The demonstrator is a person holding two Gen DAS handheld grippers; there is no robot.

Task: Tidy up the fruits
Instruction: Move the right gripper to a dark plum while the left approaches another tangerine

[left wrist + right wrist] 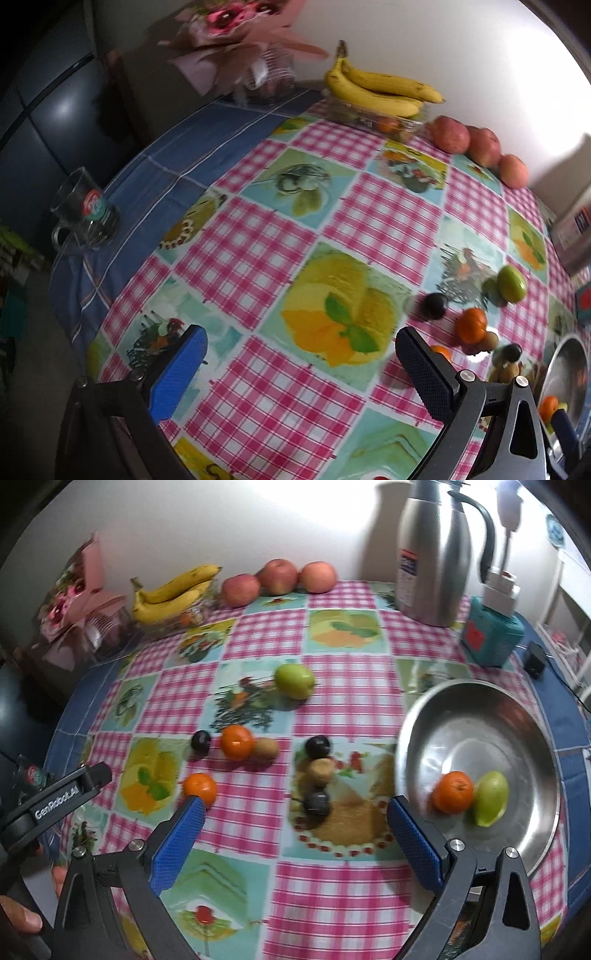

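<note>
Right of centre in the right wrist view, a round steel bowl (476, 716) on the checked tabletop (343, 882) holds an orange tangerine (453, 792) touching a green fruit (490, 802), perhaps a lime. Both the right gripper (295, 814) and left gripper (301, 341) have jaws spread, empty.

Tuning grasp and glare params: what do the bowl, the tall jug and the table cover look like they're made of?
Bowl: looks like stainless steel, brushed and shiny; it mirrors light and the orange inside.
Jug: likely steel too, satin metallic body with a black handle, probably plastic.
Table cover: seems to be glossy vinyl or oilcloth; printed checks with glare patches. Could be coated fabric.
</note>
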